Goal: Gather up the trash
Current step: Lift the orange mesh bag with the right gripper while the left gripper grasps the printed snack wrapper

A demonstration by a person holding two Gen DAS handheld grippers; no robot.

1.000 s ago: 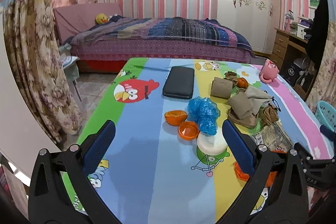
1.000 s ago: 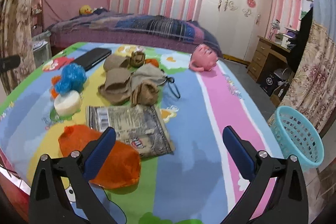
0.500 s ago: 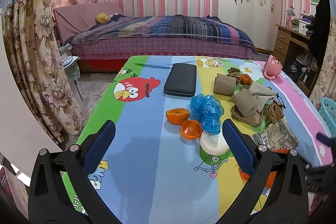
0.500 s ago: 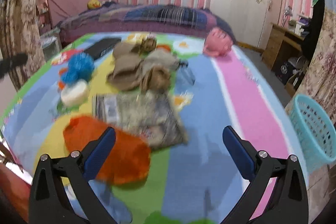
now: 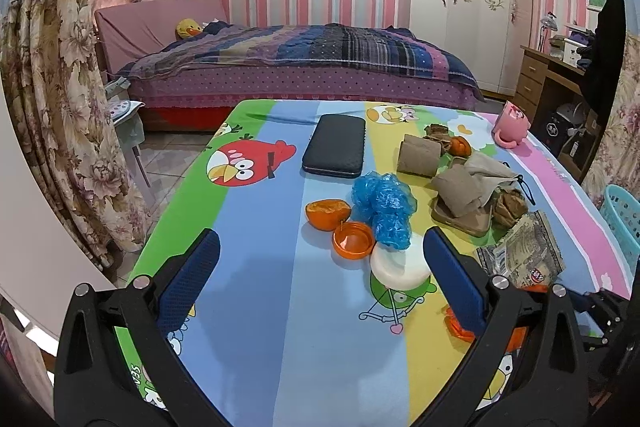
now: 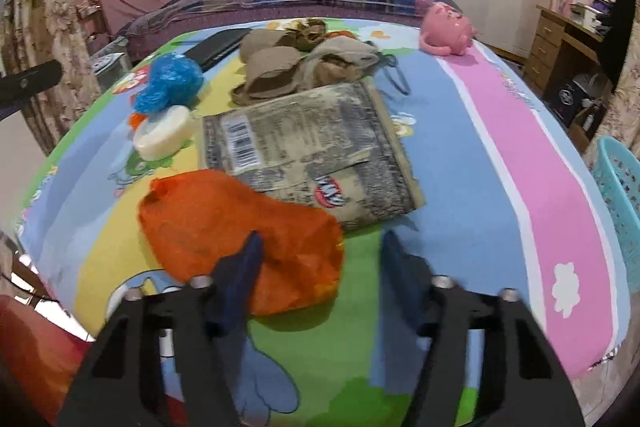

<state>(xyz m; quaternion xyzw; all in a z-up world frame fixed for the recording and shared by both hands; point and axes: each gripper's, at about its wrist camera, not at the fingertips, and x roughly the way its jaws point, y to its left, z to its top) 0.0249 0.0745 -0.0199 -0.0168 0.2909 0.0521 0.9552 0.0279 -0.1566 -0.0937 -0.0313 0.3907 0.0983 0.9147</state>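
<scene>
Item: our right gripper (image 6: pixel 320 259), jaws part-open astride the limp orange bag (image 6: pixel 236 223); left gripper (image 5: pixel 320 267) wide, empty; risk: the film slips free.

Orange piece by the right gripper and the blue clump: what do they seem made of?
Orange piece: looks like thin plastic film or mesh bag, matte and crumpled; blur leaves it open. Blue clump: apparently thin glossy plastic, bunched in translucent folds with highlights, clearer in the left wrist view.
</scene>
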